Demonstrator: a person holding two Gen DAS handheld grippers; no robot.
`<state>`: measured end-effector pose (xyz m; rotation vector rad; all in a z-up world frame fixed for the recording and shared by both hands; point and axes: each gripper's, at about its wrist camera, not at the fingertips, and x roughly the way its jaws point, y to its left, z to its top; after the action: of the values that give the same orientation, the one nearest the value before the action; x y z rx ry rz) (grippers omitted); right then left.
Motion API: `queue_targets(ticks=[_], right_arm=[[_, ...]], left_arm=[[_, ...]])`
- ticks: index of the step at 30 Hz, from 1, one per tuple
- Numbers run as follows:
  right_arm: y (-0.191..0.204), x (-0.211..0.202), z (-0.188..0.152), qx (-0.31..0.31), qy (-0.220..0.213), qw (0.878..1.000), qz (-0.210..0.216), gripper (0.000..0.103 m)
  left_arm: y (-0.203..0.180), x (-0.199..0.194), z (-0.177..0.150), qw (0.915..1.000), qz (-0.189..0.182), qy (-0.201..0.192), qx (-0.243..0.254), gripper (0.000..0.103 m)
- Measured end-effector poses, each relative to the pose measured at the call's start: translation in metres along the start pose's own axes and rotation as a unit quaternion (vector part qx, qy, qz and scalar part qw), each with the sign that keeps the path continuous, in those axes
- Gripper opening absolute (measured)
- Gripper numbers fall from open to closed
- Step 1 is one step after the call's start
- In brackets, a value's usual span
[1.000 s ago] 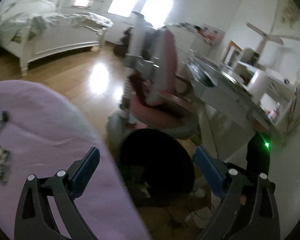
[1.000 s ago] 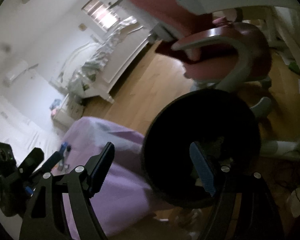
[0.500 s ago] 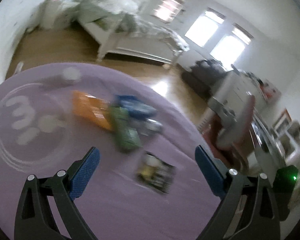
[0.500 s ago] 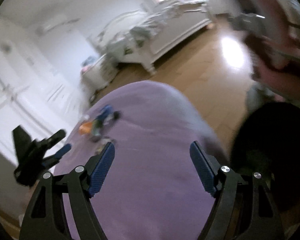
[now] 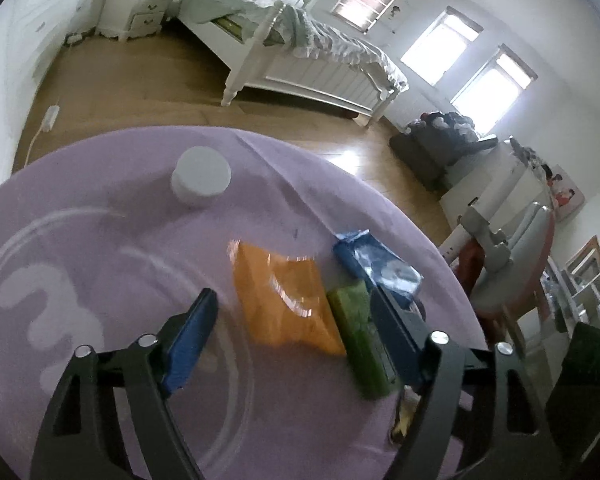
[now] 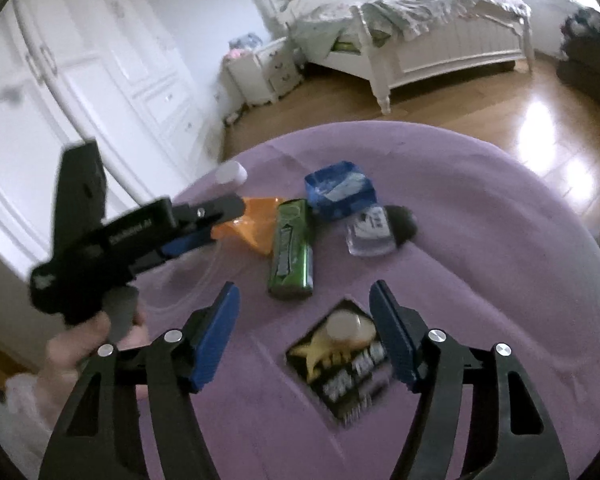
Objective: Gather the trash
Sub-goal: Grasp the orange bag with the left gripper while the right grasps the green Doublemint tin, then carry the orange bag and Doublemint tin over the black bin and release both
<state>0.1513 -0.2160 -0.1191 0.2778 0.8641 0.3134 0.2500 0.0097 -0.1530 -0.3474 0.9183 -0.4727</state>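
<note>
Several pieces of trash lie on a round table with a purple cloth (image 5: pixel 100 248). An orange wrapper (image 5: pixel 284 300), a green packet (image 5: pixel 360 340) and a blue packet (image 5: pixel 376 264) lie together. My left gripper (image 5: pixel 294 336) is open and empty, just above the orange wrapper. In the right wrist view the same orange wrapper (image 6: pixel 256 224), green packet (image 6: pixel 292 248) and blue packet (image 6: pixel 340 190) show, plus a clear packet (image 6: pixel 372 232) and a black snack packet (image 6: pixel 348 360). My right gripper (image 6: pixel 304 340) is open and empty over the black packet.
A white round lid or tub (image 5: pixel 201 176) stands at the table's far side. A white bed (image 5: pixel 300 56), nightstand (image 5: pixel 144 8) and wardrobe (image 6: pixel 60 80) stand beyond on wooden floor. A pink chair (image 5: pixel 516 264) is right of the table.
Both grippers swung from the black bin and chair to over the table. The left one has closed in on the orange wrapper. Both stay open.
</note>
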Motion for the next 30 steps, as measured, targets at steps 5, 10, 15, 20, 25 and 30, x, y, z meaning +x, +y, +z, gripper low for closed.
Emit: queue_targets(ticks=[5, 10, 15, 20, 25, 30], right_arm=[[0.011, 0.028, 0.011, -0.027, 0.017, 0.999, -0.031, 0.067], [0.019, 0.049, 0.012, -0.056, 0.034, 0.996, -0.052, 0.054], [0.02, 0.054, 0.009, -0.062, 0.03, 0.997, -0.045, 0.032], [0.0, 0.019, 0.001, -0.001, 0.003, 1.0, 0.016, 0.032], [-0.019, -0.05, -0.019, 0.056, -0.051, 0.995, 0.064, 0.032], [-0.044, -0.123, -0.047, 0.103, -0.11, 0.986, 0.072, 0.032]], left_arm=[[-0.011, 0.005, -0.003, 0.9983, 0.04, -0.003, 0.042, 0.037], [-0.007, -0.006, -0.007, 0.9979, 0.052, -0.014, 0.035, 0.033], [-0.007, -0.03, -0.013, 0.9979, 0.05, -0.033, 0.026, 0.031], [-0.016, -0.066, -0.024, 0.9973, 0.038, -0.055, 0.029, 0.031], [-0.043, -0.093, -0.042, 0.9966, 0.017, -0.064, 0.049, 0.031], [-0.094, -0.107, -0.067, 0.9942, -0.012, -0.061, 0.087, 0.031]])
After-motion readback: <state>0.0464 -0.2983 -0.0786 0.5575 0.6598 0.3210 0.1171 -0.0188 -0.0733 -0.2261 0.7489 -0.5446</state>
